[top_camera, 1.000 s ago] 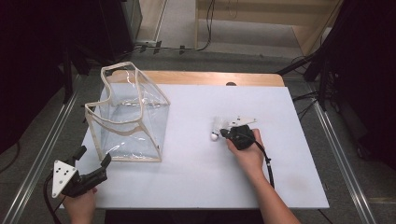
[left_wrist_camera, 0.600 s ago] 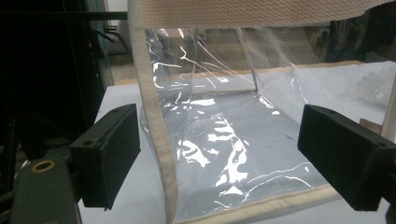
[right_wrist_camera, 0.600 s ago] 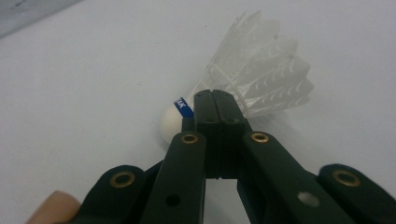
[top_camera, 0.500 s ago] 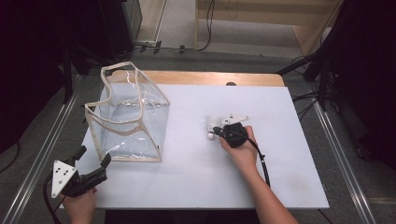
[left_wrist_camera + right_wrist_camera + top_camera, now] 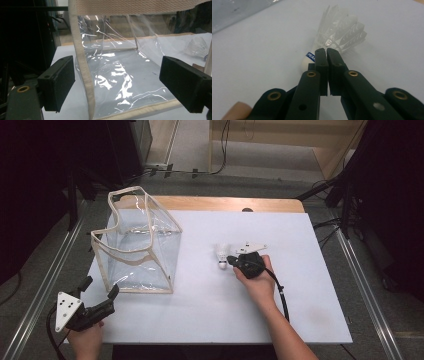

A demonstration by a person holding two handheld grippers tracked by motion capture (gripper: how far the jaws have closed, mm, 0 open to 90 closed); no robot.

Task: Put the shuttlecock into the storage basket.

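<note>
Jaws of the right gripper point(image 5: 327, 53): almost together, a thin slit between the pads, nothing held; they have just been opening a little, with nothing between them. The tips sit just in front of the shuttlecock point(image 5: 337, 32), close above its cork end; whether they touch it cannot be told.

Jaws of the left gripper point(image 5: 125, 85): wide apart, nothing gripped. Between them, farther off, stands the near corner of the bag point(image 5: 120, 75), with one cream seam rising between the pads.

Shuttlecock point(image 5: 221, 255): white feathers, white cork, a blue band with white lettering. Lying on its side on the bench point(image 5: 310, 285), well to the right of the bag, feathers pointing away from the person, cork towards the right gripper point(image 5: 235, 261).

Bag point(image 5: 140, 245): clear plastic, box-shaped, edged in cream webbing, mouth upward and open. Standing on the left part of the bench, near its left edge.

Left gripper point(image 5: 102, 296): held low just in front of the bag's near left corner, at the bench's left front edge, not touching the bag; grey three-cornered plate on top.

Right hand point(image 5: 257, 280): wrapped round the right gripper, right of the bag, resting low over the bench; black cable trailing back along the forearm.

Bench: white top, wooden strip showing at the far edge behind the bag.
</note>
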